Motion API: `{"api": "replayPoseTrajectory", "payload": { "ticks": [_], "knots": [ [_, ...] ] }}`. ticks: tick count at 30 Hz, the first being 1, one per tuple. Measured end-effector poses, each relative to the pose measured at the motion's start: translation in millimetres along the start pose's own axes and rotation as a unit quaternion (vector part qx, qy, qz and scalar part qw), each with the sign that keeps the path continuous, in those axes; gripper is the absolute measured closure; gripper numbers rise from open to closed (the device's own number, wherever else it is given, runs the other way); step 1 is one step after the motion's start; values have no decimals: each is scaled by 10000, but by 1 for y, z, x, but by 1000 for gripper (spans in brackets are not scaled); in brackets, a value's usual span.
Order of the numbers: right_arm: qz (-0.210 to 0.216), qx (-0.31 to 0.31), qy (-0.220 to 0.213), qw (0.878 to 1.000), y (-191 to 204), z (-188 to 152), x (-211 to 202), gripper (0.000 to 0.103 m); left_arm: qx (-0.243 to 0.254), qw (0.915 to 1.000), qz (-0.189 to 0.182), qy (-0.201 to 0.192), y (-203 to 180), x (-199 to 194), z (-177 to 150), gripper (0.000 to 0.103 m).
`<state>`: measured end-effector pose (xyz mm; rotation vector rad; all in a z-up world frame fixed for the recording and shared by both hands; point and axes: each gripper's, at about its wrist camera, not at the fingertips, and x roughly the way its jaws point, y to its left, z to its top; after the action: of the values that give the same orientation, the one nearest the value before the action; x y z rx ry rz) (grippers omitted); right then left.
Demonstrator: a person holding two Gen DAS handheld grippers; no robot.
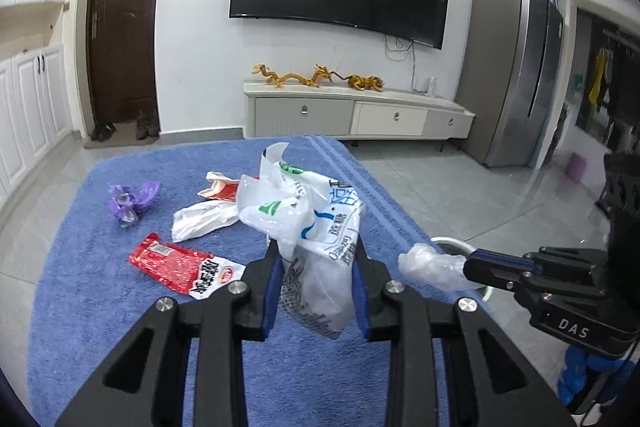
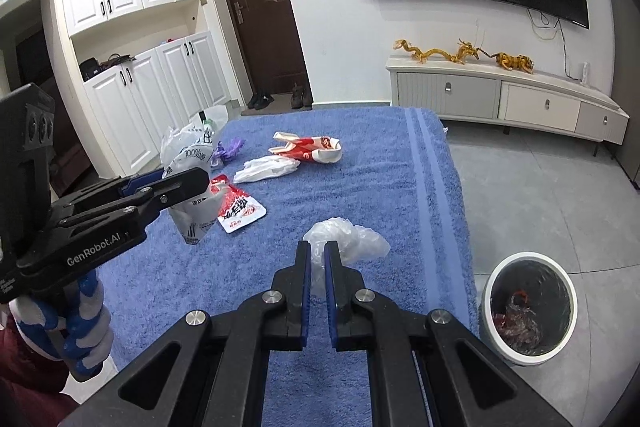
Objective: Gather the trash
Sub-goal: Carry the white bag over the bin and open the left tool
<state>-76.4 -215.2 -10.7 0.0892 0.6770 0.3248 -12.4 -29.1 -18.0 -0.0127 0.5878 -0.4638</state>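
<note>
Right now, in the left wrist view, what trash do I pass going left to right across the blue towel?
Purple wrapper → red snack packet → white printed bag gripped by the left gripper → crumpled clear plastic gripped by the right gripper.

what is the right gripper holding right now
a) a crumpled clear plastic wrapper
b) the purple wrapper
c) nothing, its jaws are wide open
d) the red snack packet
a: the right gripper is shut on the crumpled clear plastic wrapper, with its blue pads pinching one end, while the red snack packet and the purple wrapper still lie on the blue towel.
</note>
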Motion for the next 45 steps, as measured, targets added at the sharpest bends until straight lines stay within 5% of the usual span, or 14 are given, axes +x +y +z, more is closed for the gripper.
{"api": "replayPoseTrajectory", "payload": {
  "ticks": [10,16,23,32,38,41,45],
  "knots": [
    [-50,179,-392,9991,-40,17,-11,96,-45,9995,-300,91,-1,14,34,75],
    [-400,495,-651,9958,-102,18,-25,96,420,9963,-687,312,-62,60,62,75],
    [-1119,946,-605,9873,-189,4,-31,96,977,9809,-1348,1005,-167,157,67,75],
    [-1559,2037,-20,9665,-310,-47,22,96,1289,9563,-1834,1879,-264,274,41,75],
    [-1667,2487,-81,9541,-341,-75,17,96,1368,9431,-2062,2220,-293,309,23,70],
    [-1780,2650,-92,9477,-352,-88,10,95,1345,9408,-2112,2287,-300,319,18,53],
    [-1926,2892,-117,9376,-359,-103,4,90,1313,9401,-2085,2354,-301,327,12,51]
  ]
}}
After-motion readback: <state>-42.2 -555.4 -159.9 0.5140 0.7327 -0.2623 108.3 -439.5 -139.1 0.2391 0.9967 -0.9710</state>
